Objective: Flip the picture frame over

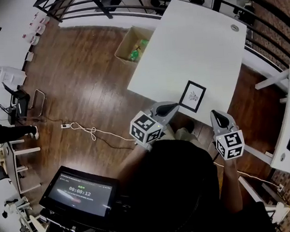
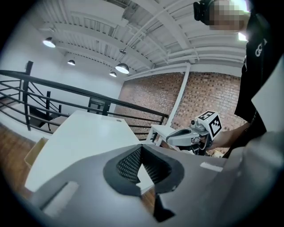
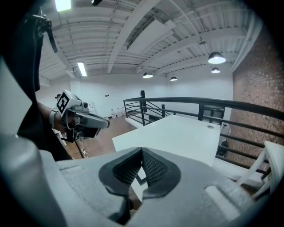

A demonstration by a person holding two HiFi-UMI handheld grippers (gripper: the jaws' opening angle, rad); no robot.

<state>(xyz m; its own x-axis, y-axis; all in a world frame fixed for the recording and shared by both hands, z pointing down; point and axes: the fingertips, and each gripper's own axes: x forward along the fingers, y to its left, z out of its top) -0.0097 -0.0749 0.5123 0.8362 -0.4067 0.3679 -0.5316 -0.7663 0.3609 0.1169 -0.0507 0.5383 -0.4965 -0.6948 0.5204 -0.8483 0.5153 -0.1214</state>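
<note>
Frame position: we find the picture frame (image 1: 192, 96) lying flat on the white table (image 1: 194, 44), close to its near edge, with the black border and the drawing facing up.
Left gripper: the left gripper (image 1: 174, 105) has its jaws closed on each other with nothing between them. In the head view it sits just left of the frame and does not touch it.
Right gripper: the right gripper (image 1: 215, 114) is also closed and empty. It sits off the table's near edge, to the right of the frame and apart from it.
Step in hand: we judge this to be the approach. The frame is face up and ungripped, so the flip is not begun.
Next move: in our view, at least one pair of jaws must open and come down to an edge of the frame. A frame lying flat gives little to pinch, so one side would need lifting first.
Risk: we note the frame lies near the table edge, and a push toward the person could slide it off.
Surroundings: a cardboard box (image 1: 134, 46) stands on the wood floor beyond the table, clear of the work.
</note>
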